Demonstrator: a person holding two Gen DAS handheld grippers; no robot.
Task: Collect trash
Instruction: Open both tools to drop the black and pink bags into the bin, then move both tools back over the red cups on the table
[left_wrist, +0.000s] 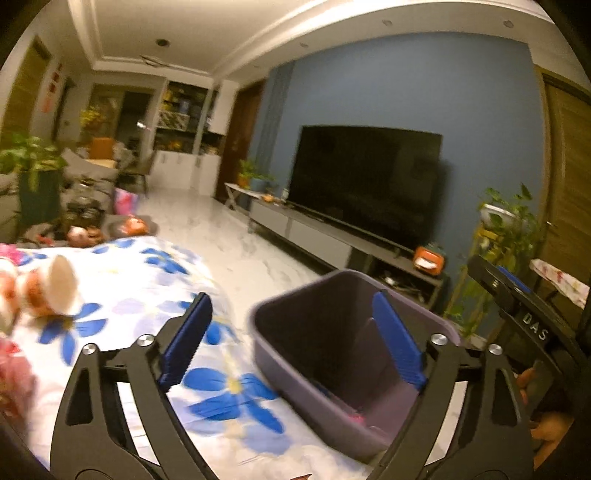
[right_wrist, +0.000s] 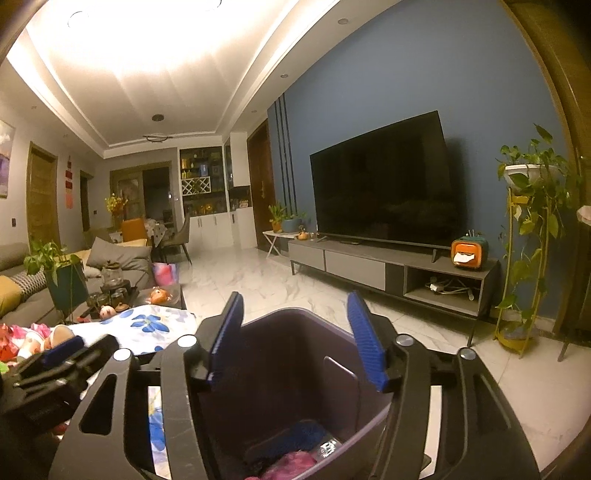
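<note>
Both tools gape wide, empty: right tool (right_wrist: 295, 336) directly over the dark purple plastic trash bin (right_wrist: 295, 376) holding pink and blue scraps, left tool (left_wrist: 295, 339) beside its rim over the blue-flowered white cloth (left_wrist: 140, 280); "DAS" reads on the right tool's body.

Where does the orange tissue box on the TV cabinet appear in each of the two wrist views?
Left wrist view: the orange tissue box sits right of centre, on the TV cabinet, above the purple bin.
Right wrist view: the orange tissue box sits at mid-right, on the cabinet's right end.
Shared landmark: the black TV, just left of the box in both.
</note>
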